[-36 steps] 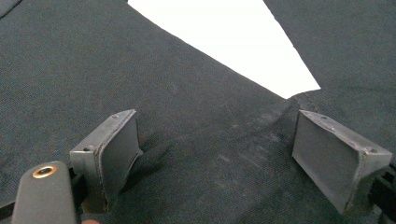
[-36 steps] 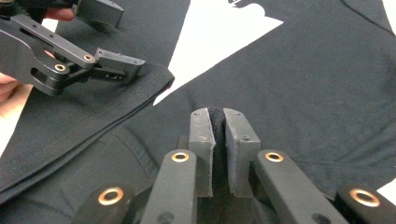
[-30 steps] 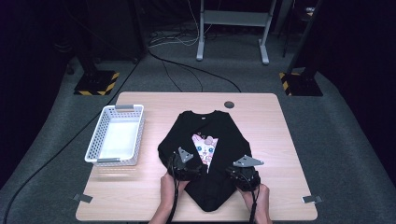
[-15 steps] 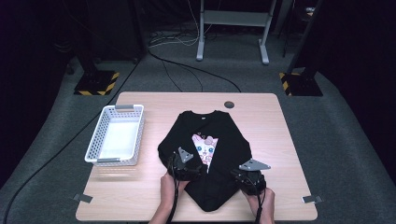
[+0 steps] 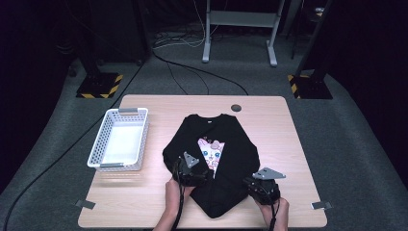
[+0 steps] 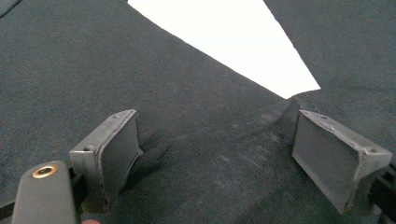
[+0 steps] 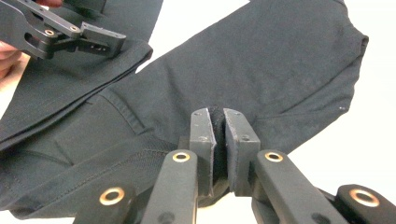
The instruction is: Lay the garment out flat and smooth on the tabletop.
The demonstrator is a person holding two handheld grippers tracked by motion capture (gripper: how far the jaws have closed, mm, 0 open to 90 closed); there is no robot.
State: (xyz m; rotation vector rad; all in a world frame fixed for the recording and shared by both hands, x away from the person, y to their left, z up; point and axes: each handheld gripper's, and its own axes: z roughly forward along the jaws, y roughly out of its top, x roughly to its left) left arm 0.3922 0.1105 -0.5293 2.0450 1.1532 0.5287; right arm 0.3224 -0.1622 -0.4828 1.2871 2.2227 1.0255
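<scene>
Wooden table (image 5: 144, 202), dark room. Black sweatshirt (image 5: 226, 144) lies flat mid-table, white basket (image 5: 120, 144) to its left. My left gripper (image 6: 215, 154) sits spread open on the cloth; my right gripper (image 7: 218, 140) pinches a sweatshirt fold tight.

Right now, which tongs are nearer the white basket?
Left. The left tongs rest open on the black shirt, just right of the basket; the right tongs pinch the shirt's far side.
</scene>
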